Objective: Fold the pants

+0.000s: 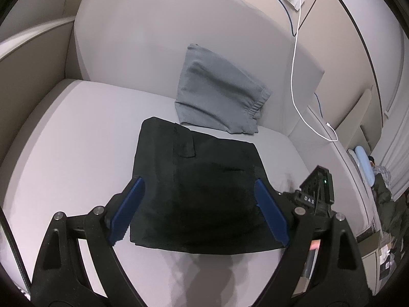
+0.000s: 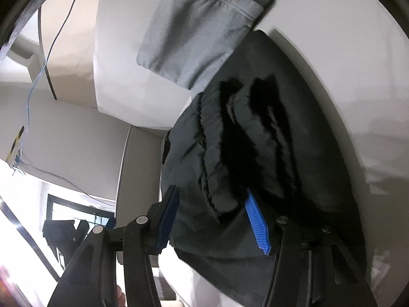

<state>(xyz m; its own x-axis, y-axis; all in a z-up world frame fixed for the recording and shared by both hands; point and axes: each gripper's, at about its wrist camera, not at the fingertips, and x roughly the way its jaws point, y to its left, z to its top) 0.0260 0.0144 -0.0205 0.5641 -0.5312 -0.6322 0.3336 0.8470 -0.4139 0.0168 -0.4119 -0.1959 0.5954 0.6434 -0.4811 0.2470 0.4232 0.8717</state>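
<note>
From my left gripper (image 1: 199, 212) I look down on the black pants (image 1: 196, 189), already folded into a compact rectangle on the grey sofa seat (image 1: 64, 133); its jaws stand wide apart above the near half of the bundle and hold nothing. A folded grey garment (image 1: 217, 97) leans against the sofa back (image 1: 158, 25) just behind the black pants, its lower edge at or just over their far edge; a white cable (image 1: 296, 81) hangs down at the right.

My right gripper (image 2: 212, 220) comes in from the side, low against the pants (image 2: 255, 140); the jaws are partly open with stacked layers of black cloth lying between the blue pads (image 2: 257, 223); I cannot tell whether they pinch the fabric or merely straddle it, and this view is blurred.

I judge the folding to be nearly over; what remains looks like a last tidy or a final fold of the bundle. The next move calls for the right jaws to close squarely on all the layers at that edge, while my left drops to steady the near side so the stack does not slide or spring apart.
</note>
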